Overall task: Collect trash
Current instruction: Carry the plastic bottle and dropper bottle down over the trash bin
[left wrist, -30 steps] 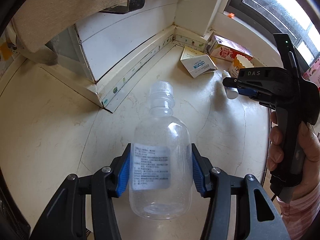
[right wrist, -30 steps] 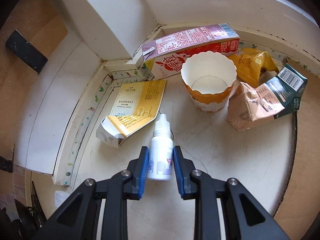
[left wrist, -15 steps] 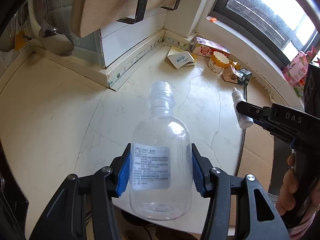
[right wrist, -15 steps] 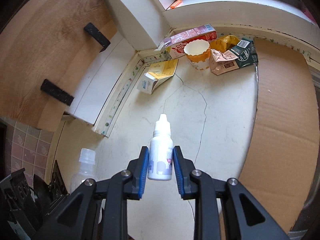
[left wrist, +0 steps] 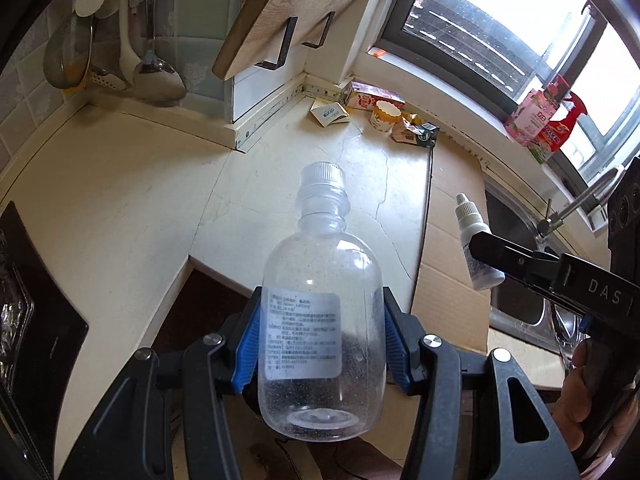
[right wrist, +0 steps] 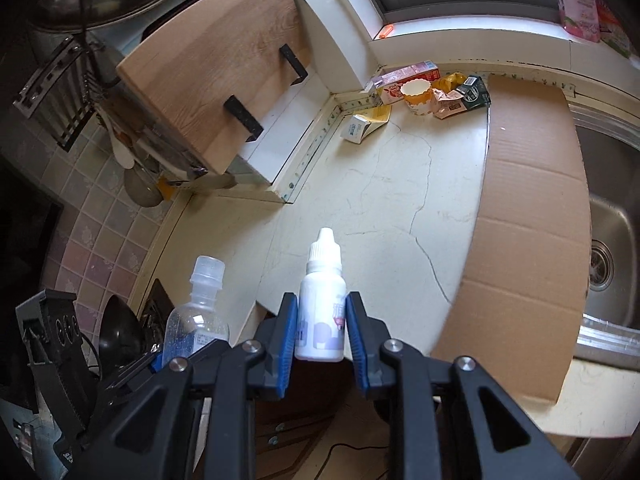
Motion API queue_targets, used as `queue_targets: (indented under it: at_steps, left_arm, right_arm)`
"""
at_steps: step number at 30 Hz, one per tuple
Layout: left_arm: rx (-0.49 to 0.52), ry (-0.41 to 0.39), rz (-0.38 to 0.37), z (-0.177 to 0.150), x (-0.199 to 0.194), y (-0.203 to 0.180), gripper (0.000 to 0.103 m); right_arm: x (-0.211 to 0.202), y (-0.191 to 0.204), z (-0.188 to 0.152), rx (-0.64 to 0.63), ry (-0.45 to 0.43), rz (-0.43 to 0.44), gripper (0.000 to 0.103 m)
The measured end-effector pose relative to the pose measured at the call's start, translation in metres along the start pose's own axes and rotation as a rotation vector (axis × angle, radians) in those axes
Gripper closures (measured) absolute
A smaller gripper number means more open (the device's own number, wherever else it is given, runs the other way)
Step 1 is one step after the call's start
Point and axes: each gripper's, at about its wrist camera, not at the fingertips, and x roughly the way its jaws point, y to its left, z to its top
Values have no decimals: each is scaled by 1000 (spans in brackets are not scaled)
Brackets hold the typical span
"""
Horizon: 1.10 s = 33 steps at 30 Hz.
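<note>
While the left claw (left wrist: 322, 344) clamps its ribbed blue pads on a clear round plastic bottle (left wrist: 322, 320) with a paper label and ridged cap, the right claw (right wrist: 322, 338) grips a small white dropper bottle (right wrist: 322, 304), both held off the edge of the cracked cream tabletop (right wrist: 360, 200). Far in the corner lie a scalloped paper cup (right wrist: 417, 96), cartons (right wrist: 404, 78) and crumpled wrappers (right wrist: 460, 98), beside flat corrugated cardboard (right wrist: 528, 220).
</note>
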Motion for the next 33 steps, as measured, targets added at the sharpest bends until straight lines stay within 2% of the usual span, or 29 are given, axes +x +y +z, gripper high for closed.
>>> queue_targets:
  at_steps: [9,17,24,33]
  left_arm:
    - [31,26,-52,-68,-39,21,51]
    - [36,86,-89,-115,-26,30,51]
    - [60,131,-78,-149,12,36,51]
    - [23,216,-86,-198,115,60,51]
  right_arm:
    - [-27,31,-81,9,6,15,78]
    - [-11,29,-145,26,77,5,78]
    - [24,9,-186,39,127,-34,78]
    - [106,-49,-233,71,207,-100,78]
